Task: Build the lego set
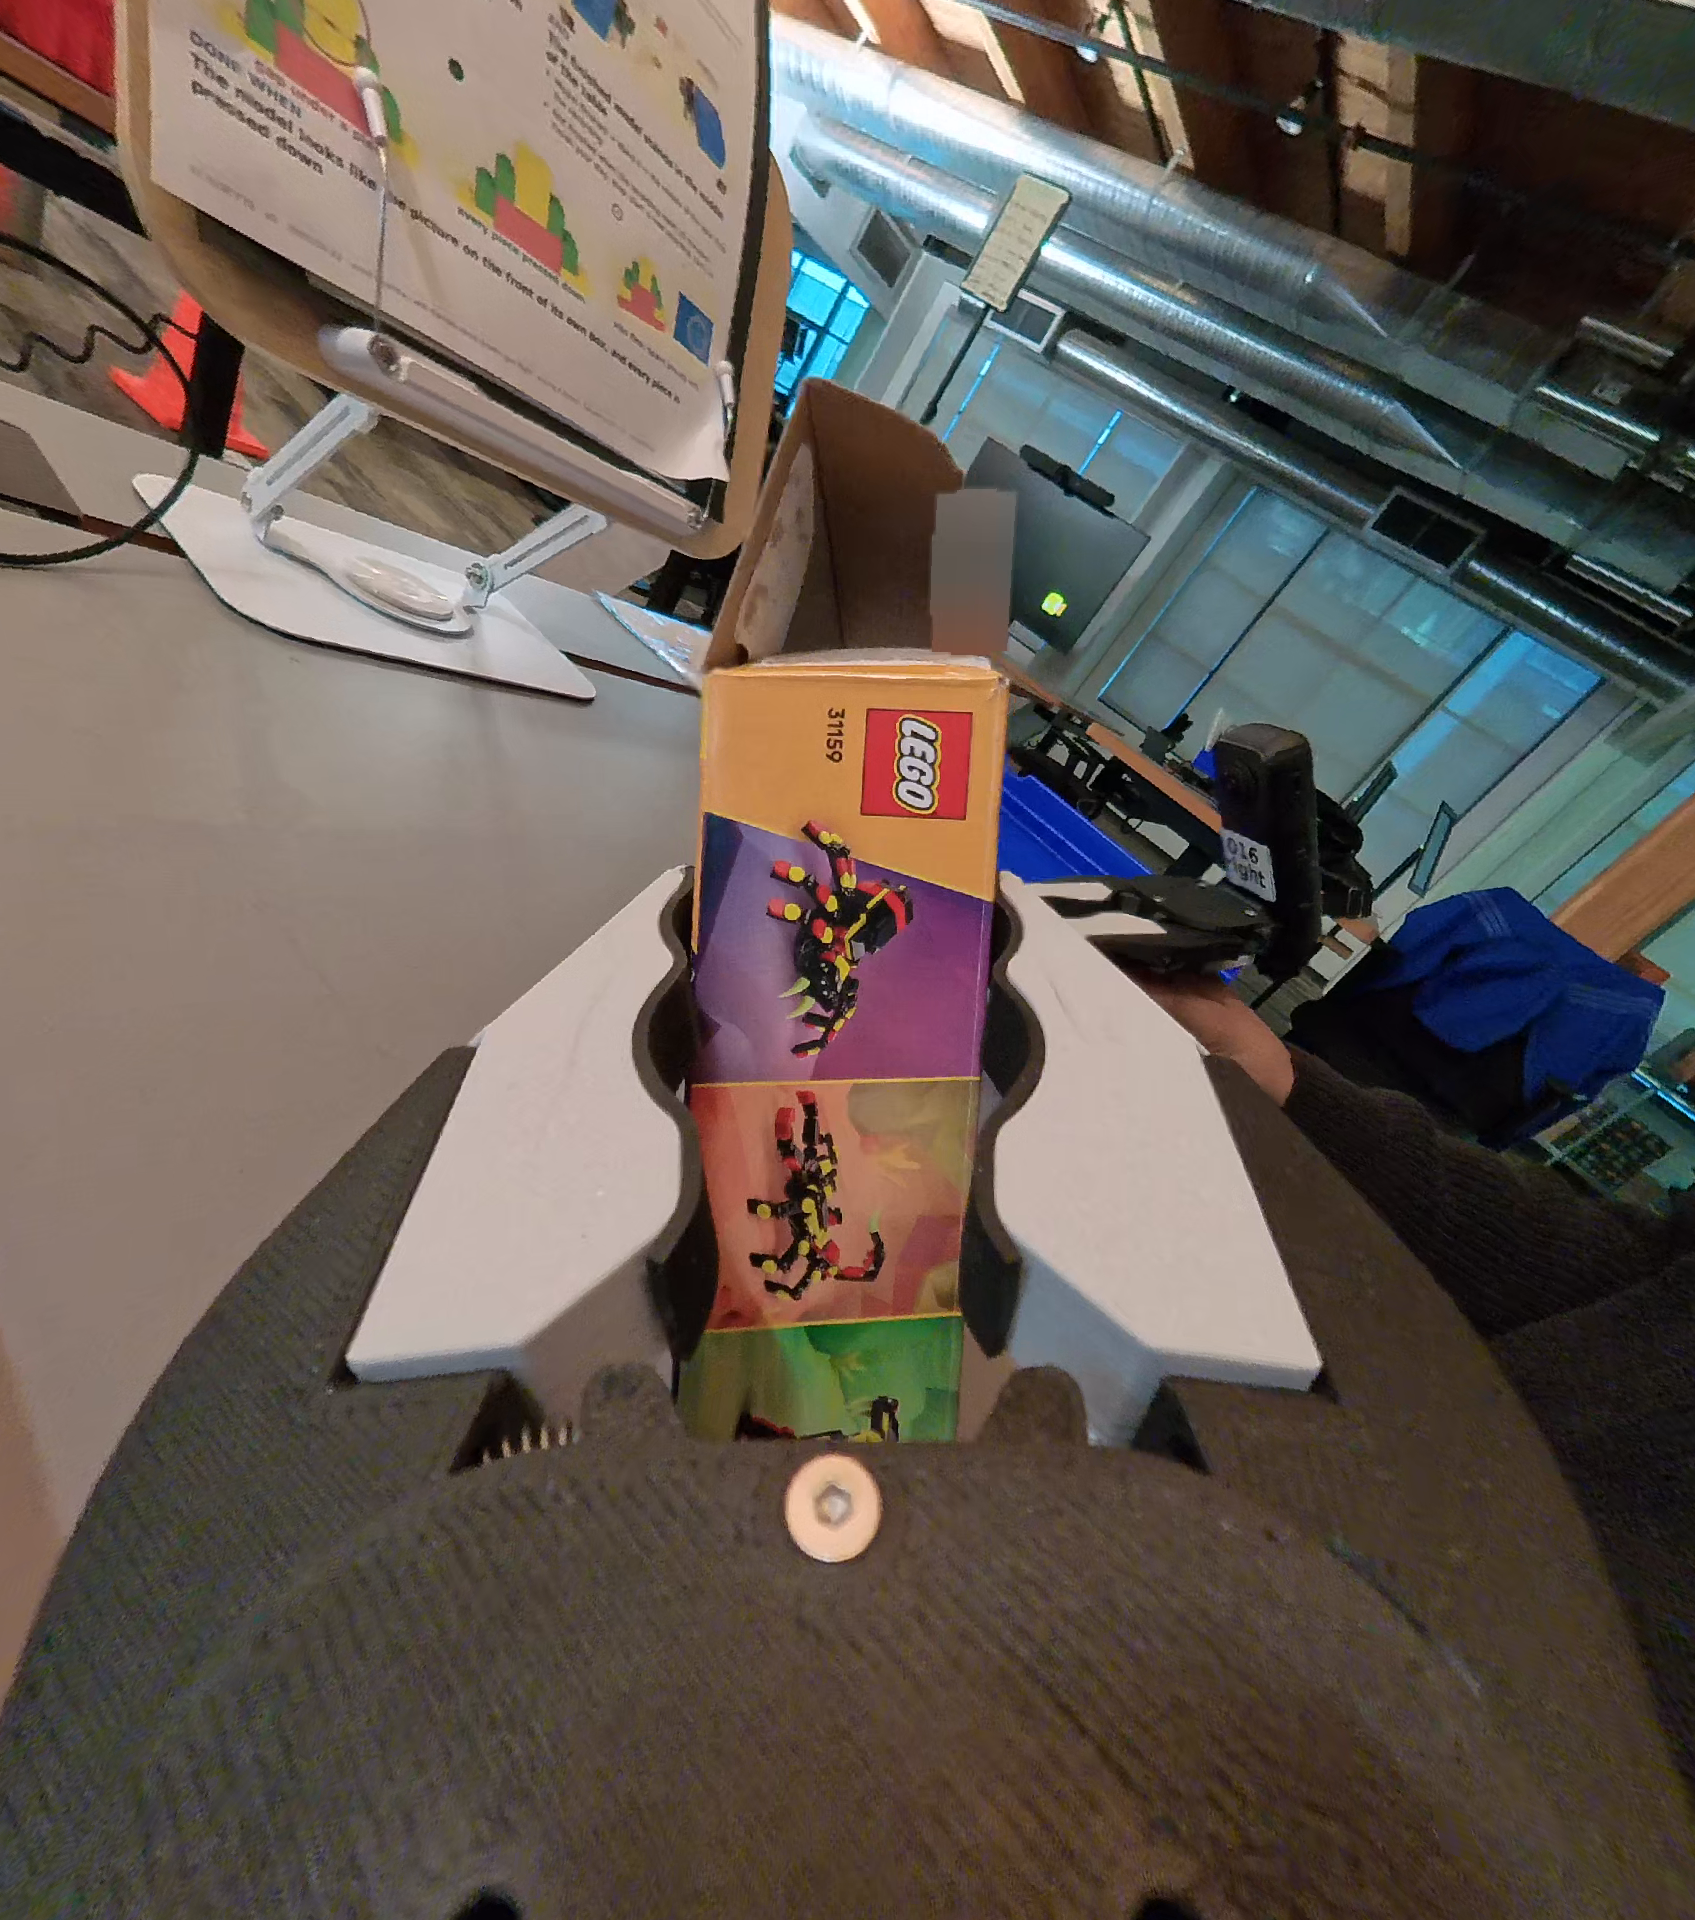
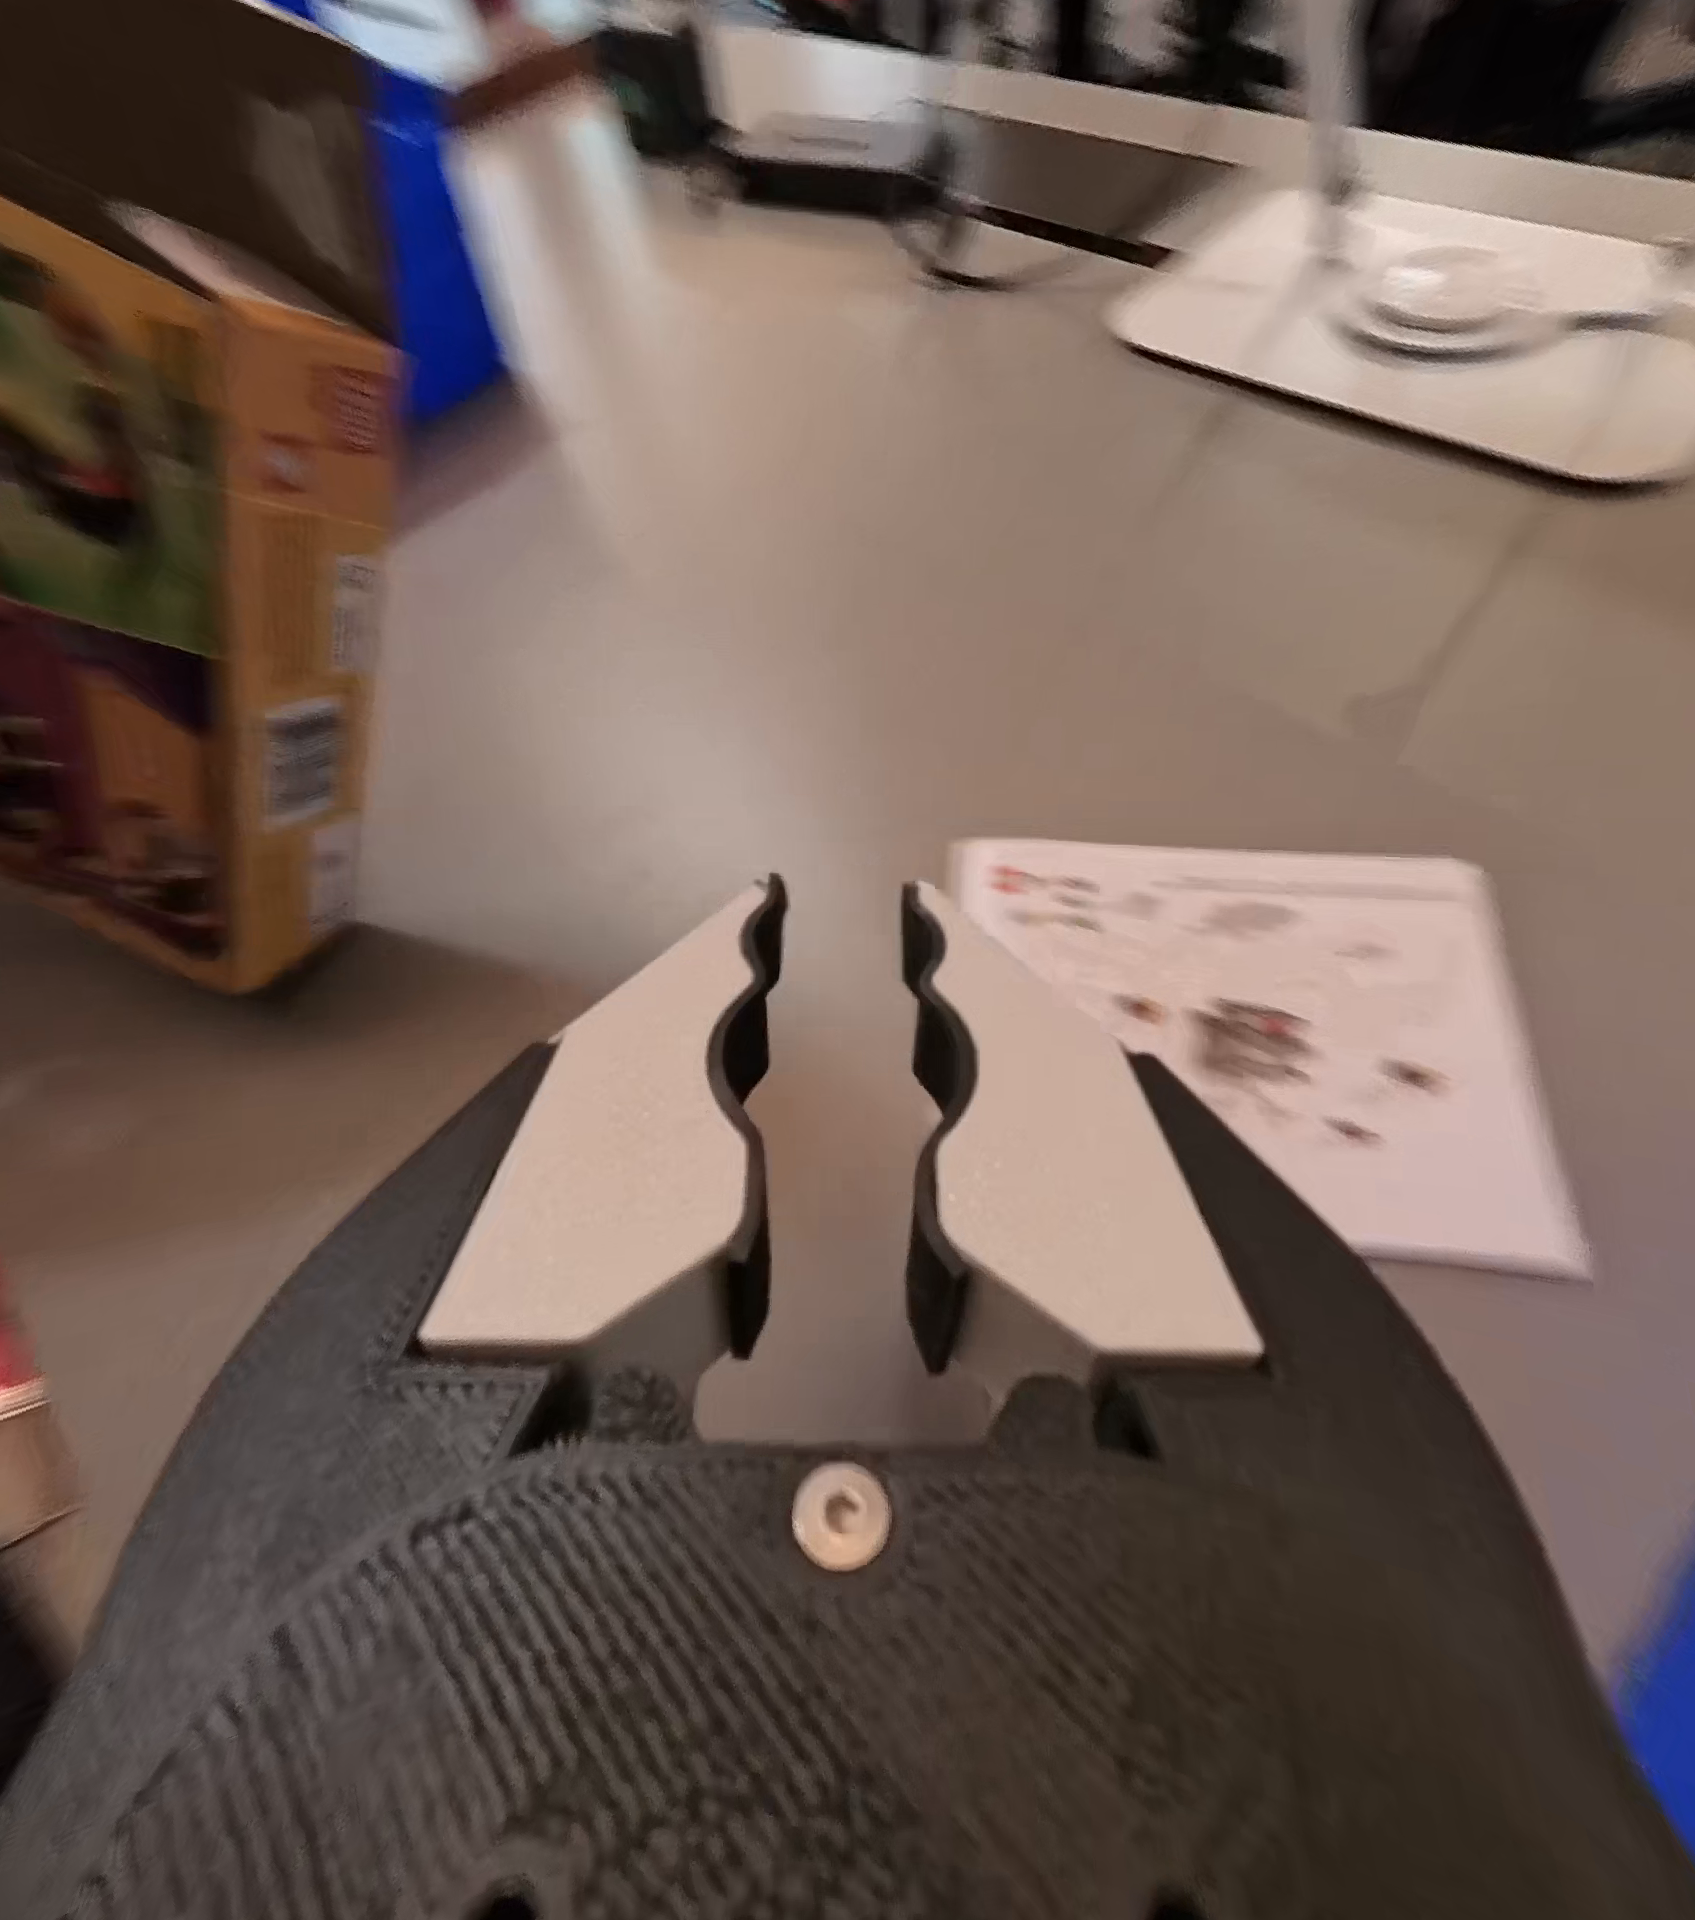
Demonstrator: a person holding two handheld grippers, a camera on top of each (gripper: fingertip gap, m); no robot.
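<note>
On the grey table: a paper instruction sheet (image 2: 1269, 1049) is laid flat, just right of the right gripper's (image 2: 838, 904) tips.
Lego box (image 1: 843, 1039): it is clamped between the fingers of the left gripper (image 1: 838, 894) and held above the table (image 1: 251, 831), top flap open.
Long axis: the box is aligned along the left fingers, its open end pointing away.
Right gripper: its jaws are parted, nothing is held.
Key relation: the box is seen to the far left of the right gripper, well apart.
Nearer hand: the right one is judged free to reach into the opening.
Blur: the right view is smeared.
</note>
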